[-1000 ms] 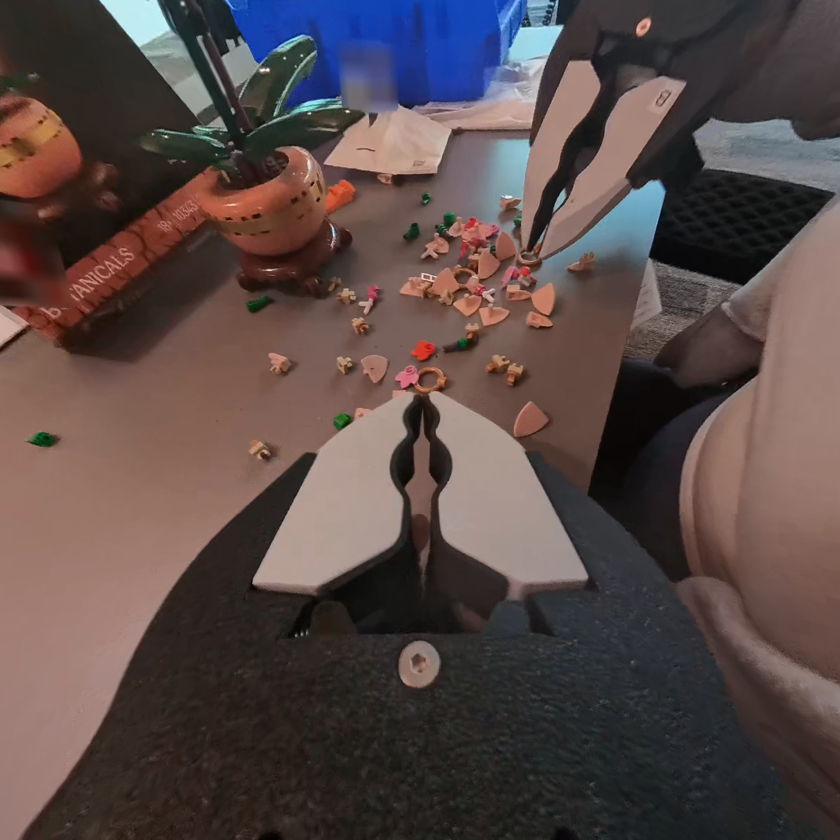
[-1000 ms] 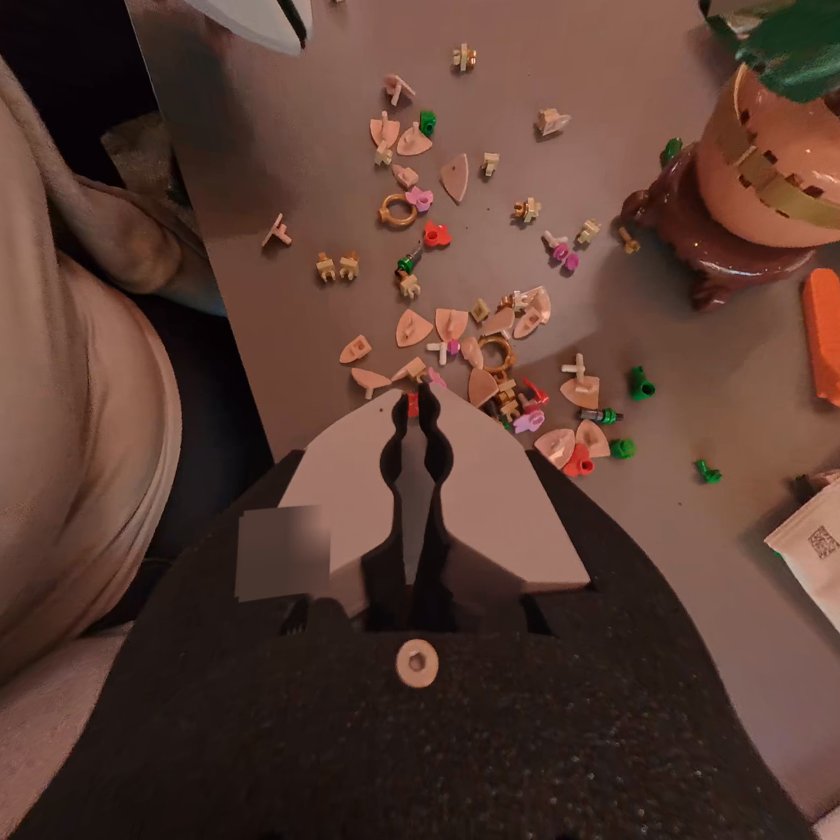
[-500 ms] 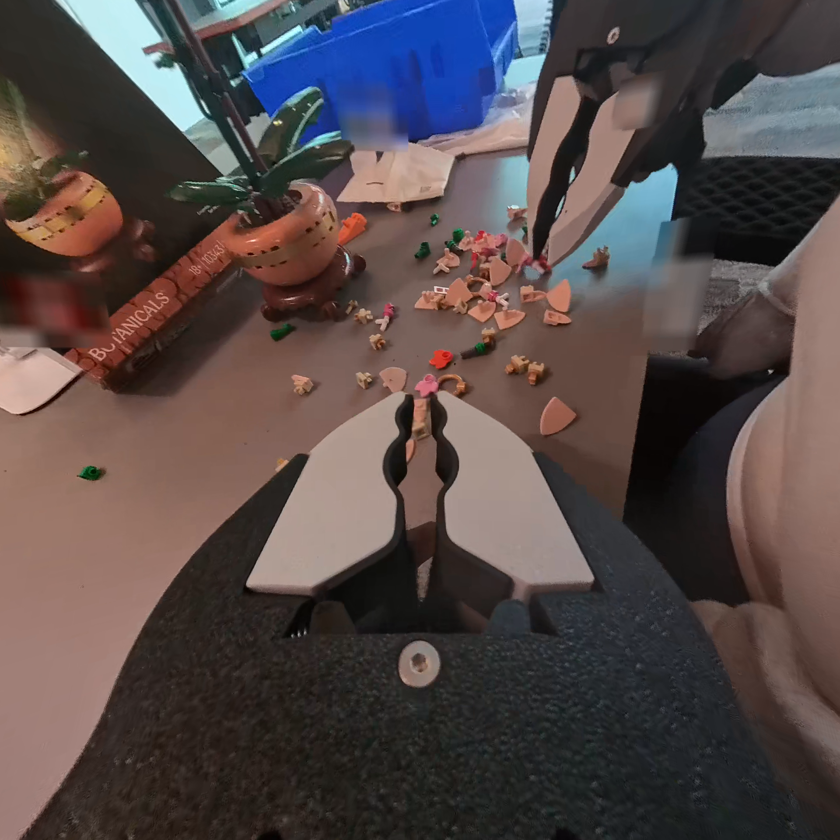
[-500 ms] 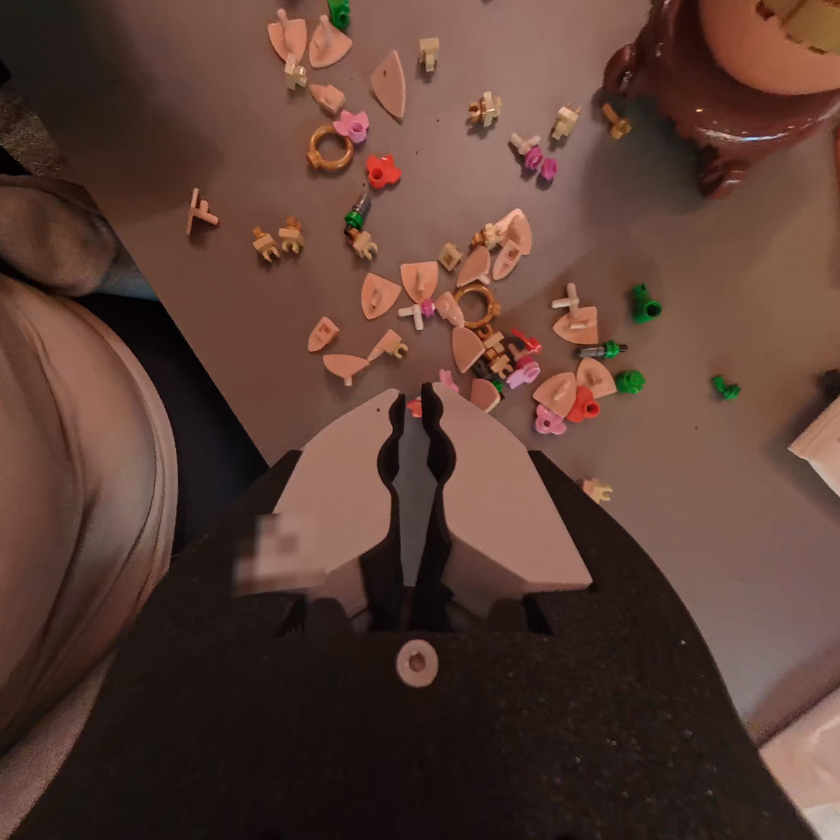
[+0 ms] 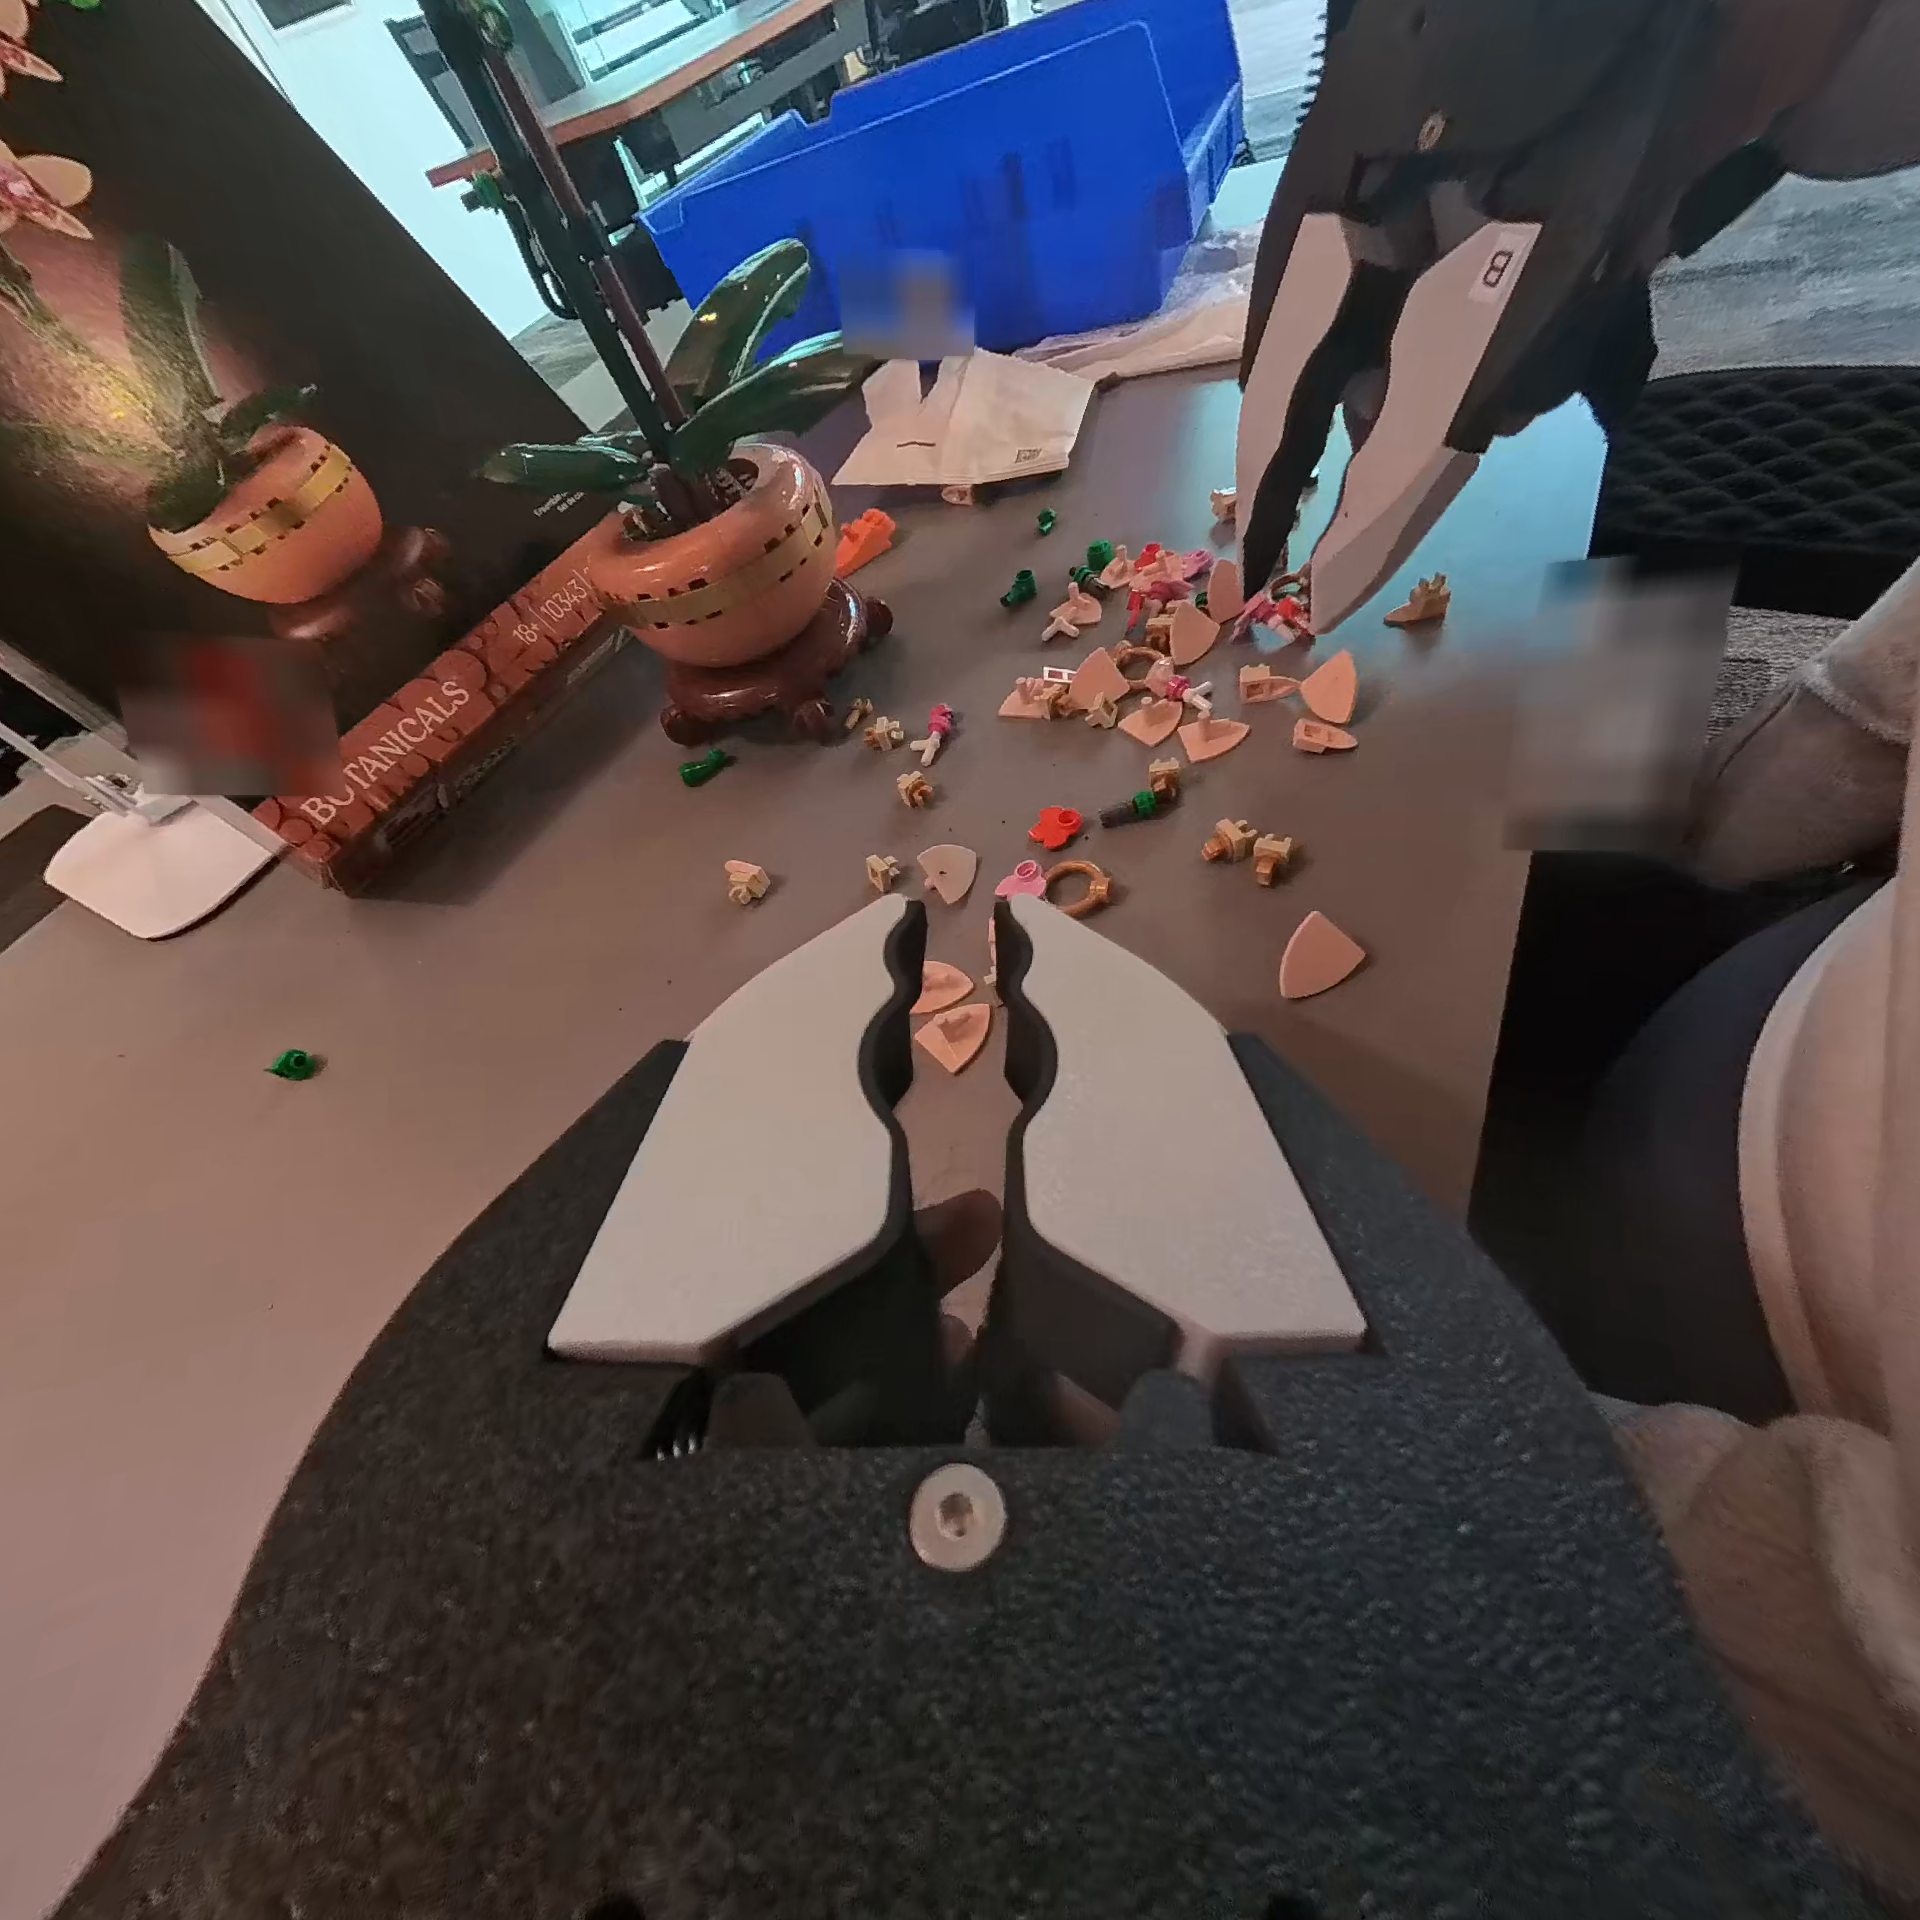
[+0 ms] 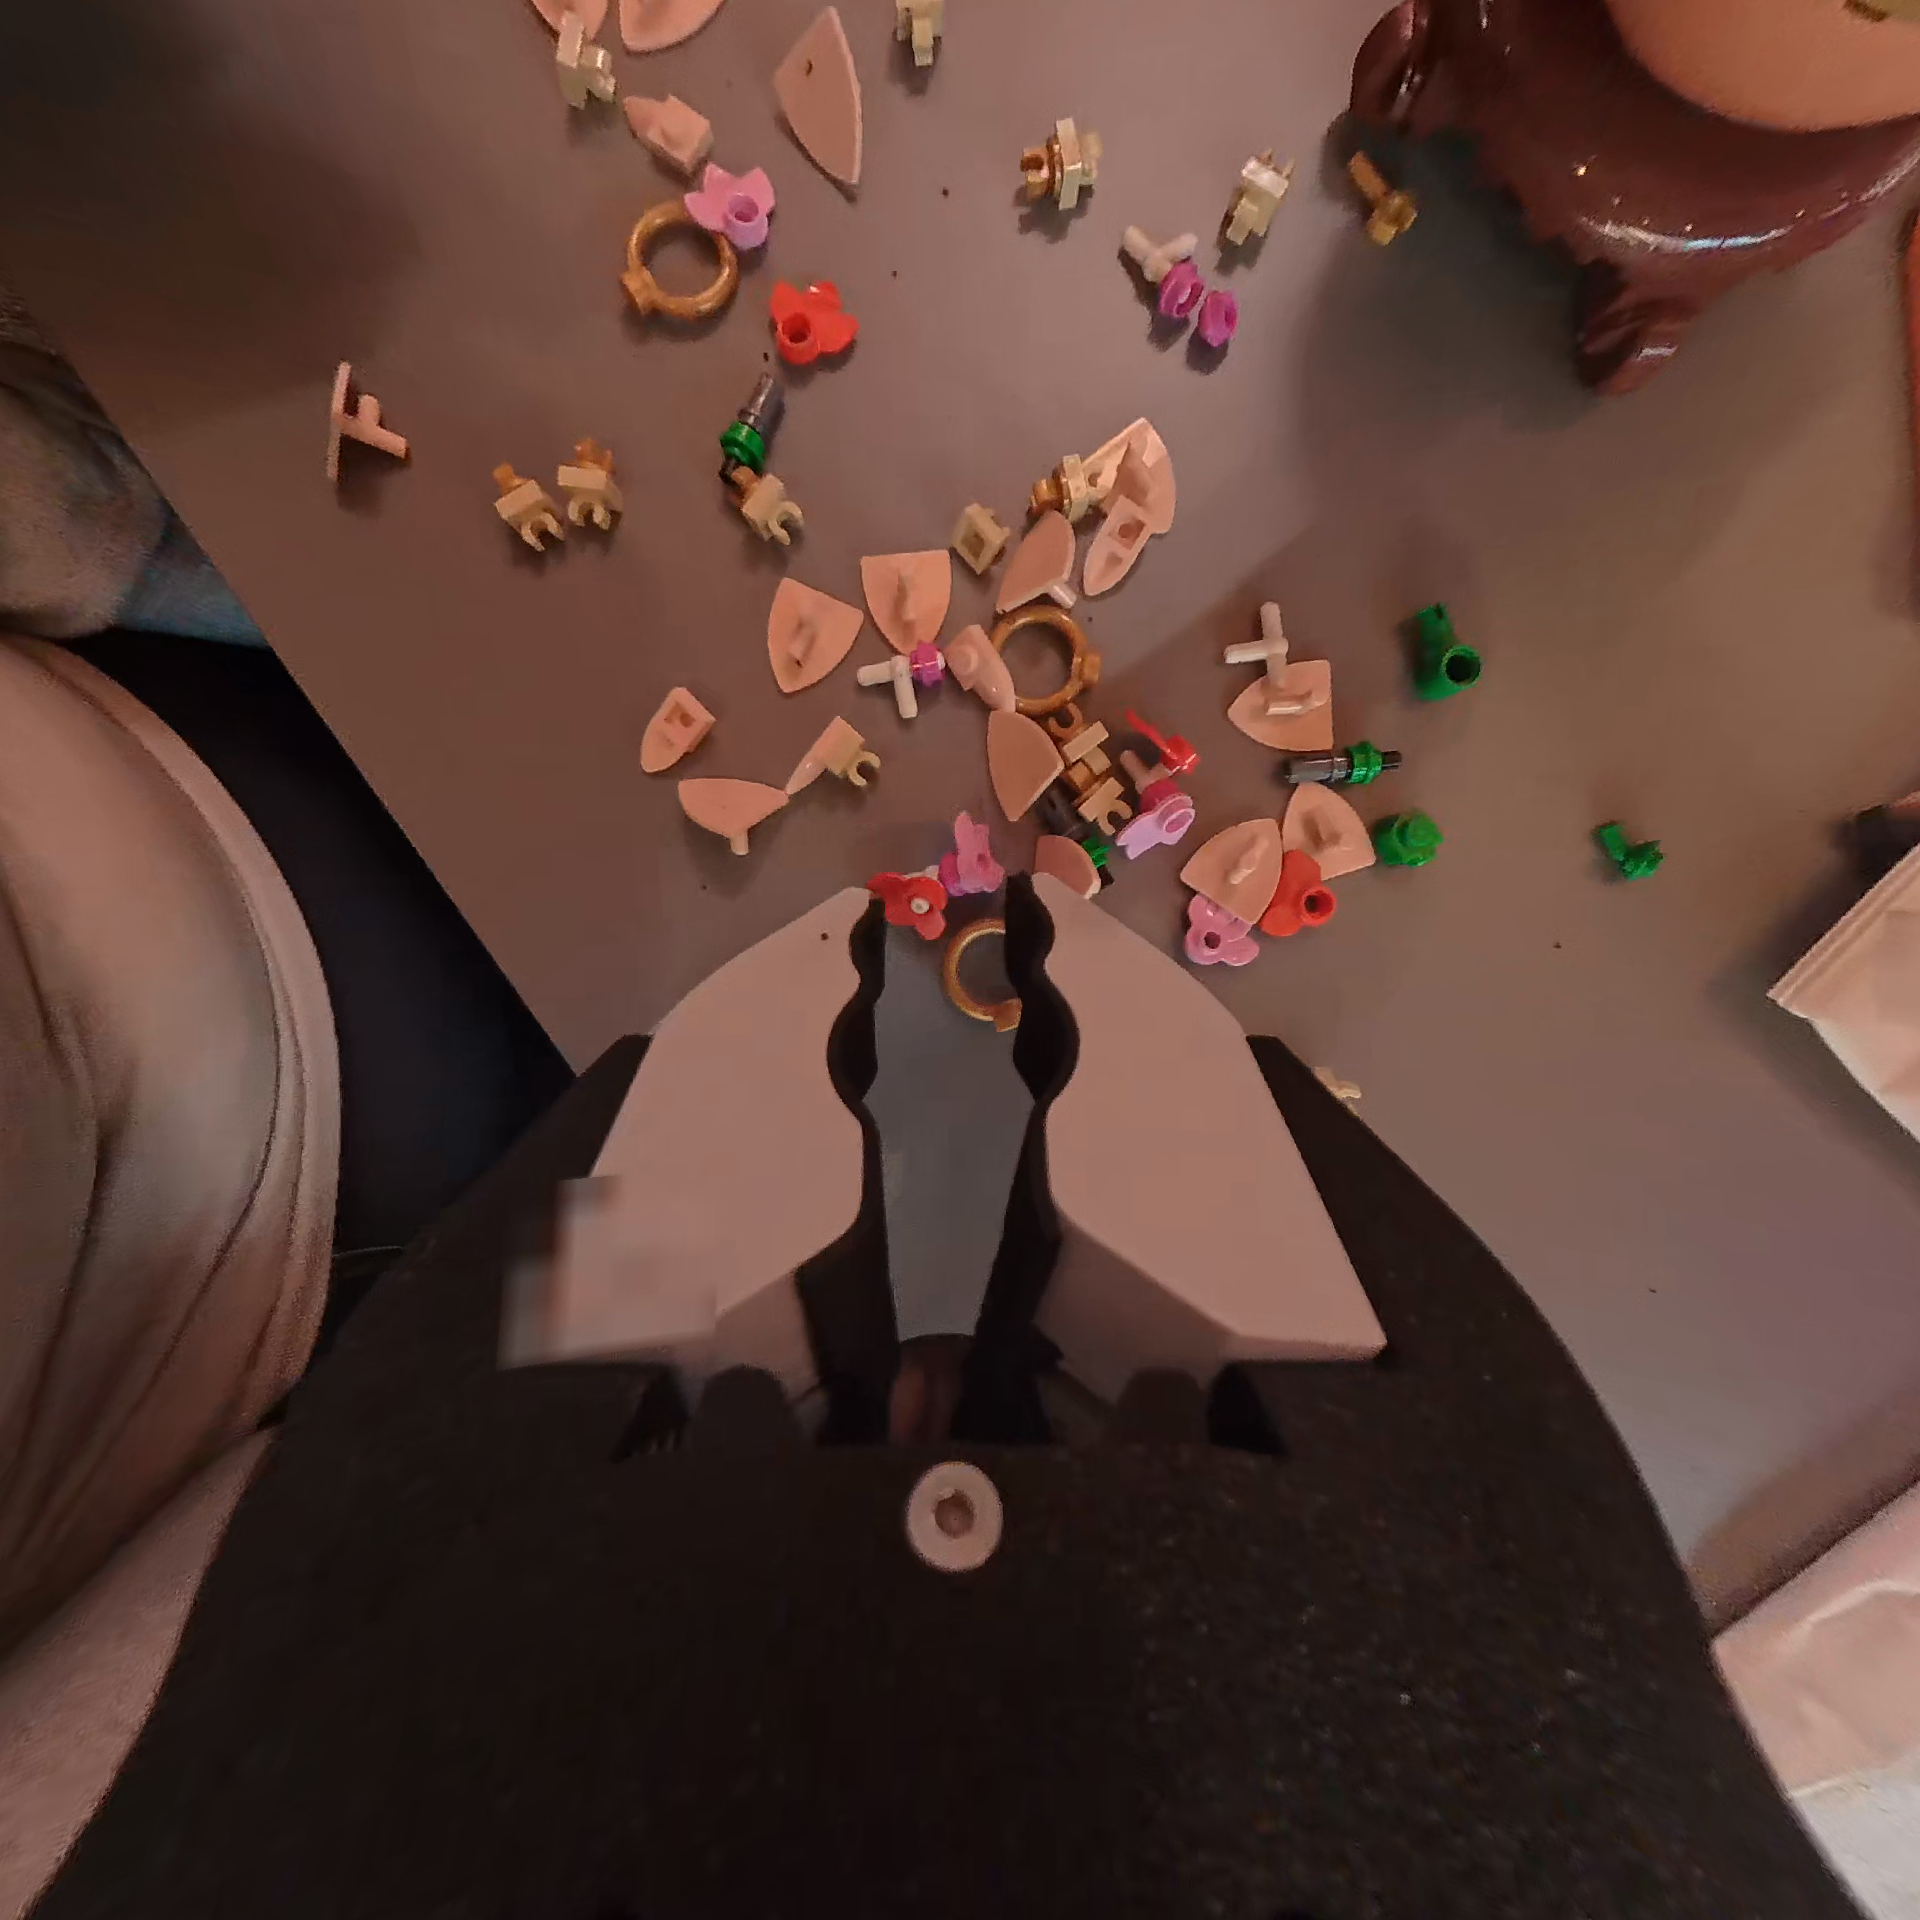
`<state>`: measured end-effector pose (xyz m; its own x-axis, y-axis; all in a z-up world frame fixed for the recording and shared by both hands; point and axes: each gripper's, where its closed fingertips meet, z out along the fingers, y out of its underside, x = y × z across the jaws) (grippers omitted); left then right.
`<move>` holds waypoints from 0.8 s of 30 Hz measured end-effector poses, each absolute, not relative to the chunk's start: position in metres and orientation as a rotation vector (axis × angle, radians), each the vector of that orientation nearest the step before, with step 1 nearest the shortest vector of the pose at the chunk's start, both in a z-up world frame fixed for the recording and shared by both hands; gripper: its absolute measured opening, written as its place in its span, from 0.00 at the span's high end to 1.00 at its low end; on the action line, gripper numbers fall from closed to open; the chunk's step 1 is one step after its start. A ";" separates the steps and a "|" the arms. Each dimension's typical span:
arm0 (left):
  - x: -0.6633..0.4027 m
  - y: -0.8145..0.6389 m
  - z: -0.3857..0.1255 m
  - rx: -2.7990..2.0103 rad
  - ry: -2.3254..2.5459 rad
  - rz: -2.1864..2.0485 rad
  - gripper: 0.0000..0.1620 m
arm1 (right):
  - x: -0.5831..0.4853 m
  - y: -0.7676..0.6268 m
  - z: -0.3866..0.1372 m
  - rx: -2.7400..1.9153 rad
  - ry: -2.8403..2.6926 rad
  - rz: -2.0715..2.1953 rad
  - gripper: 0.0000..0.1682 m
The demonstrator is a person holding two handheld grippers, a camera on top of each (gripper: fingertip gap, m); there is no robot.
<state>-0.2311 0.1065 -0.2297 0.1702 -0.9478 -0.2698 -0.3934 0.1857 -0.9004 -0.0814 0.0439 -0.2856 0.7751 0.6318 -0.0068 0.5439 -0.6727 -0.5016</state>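
Observation:
Small toy-brick pieces lie scattered on a grey table [image 5: 416,1039]: tan petals, gold rings, red and pink flowers, green studs. My left gripper [image 5: 956,920] is open a little and low over the table, with two tan petals [image 5: 954,1034] seen between its fingers. My right gripper [image 6: 945,899] is open, tips down in the pile. A gold ring [image 6: 953,971] lies between its fingers, with a red flower [image 6: 909,899] and a pink flower [image 6: 971,857] at the tips. The right gripper also shows in the left wrist view [image 5: 1288,603].
A brick-built plant pot [image 5: 727,561] stands at the back left beside a dark box [image 5: 260,468]. A blue bin [image 5: 987,208] and a white paper bag [image 5: 966,426] are behind. The table edge [image 5: 1507,935] runs along the right, by a person's sleeve.
Both grippers have gone from shut to open. The right gripper has come down closer to the pile. The left gripper has tilted up and drawn back a little.

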 end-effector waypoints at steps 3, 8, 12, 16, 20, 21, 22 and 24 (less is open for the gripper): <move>-0.232 0.107 -0.230 -1.393 1.403 -0.656 0.92 | -0.084 0.043 -0.286 -2.477 -0.884 0.246 0.87; -0.233 0.110 -0.231 -1.420 1.387 -0.655 0.88 | -0.088 0.051 -0.272 -2.391 -0.921 0.205 0.88; -0.231 0.112 -0.225 -1.411 1.345 -0.691 0.78 | -0.106 0.065 -0.271 -2.321 -0.929 0.243 0.94; -0.233 0.112 -0.223 -1.403 1.341 -0.669 0.78 | -0.109 0.069 -0.282 -2.362 -0.917 0.285 0.94; -0.233 0.108 -0.228 -1.406 1.357 -0.673 0.78 | -0.111 0.074 -0.283 -2.371 -0.912 0.316 0.94; -0.232 0.108 -0.229 -1.407 1.360 -0.674 0.78 | -0.112 0.073 -0.285 -2.383 -0.922 0.327 0.93; -0.232 0.108 -0.230 -1.407 1.363 -0.675 0.77 | -0.112 0.072 -0.288 -2.399 -0.929 0.336 0.92; -0.231 0.108 -0.229 -1.412 1.361 -0.679 0.77 | -0.115 0.072 -0.289 -2.405 -0.915 0.372 0.93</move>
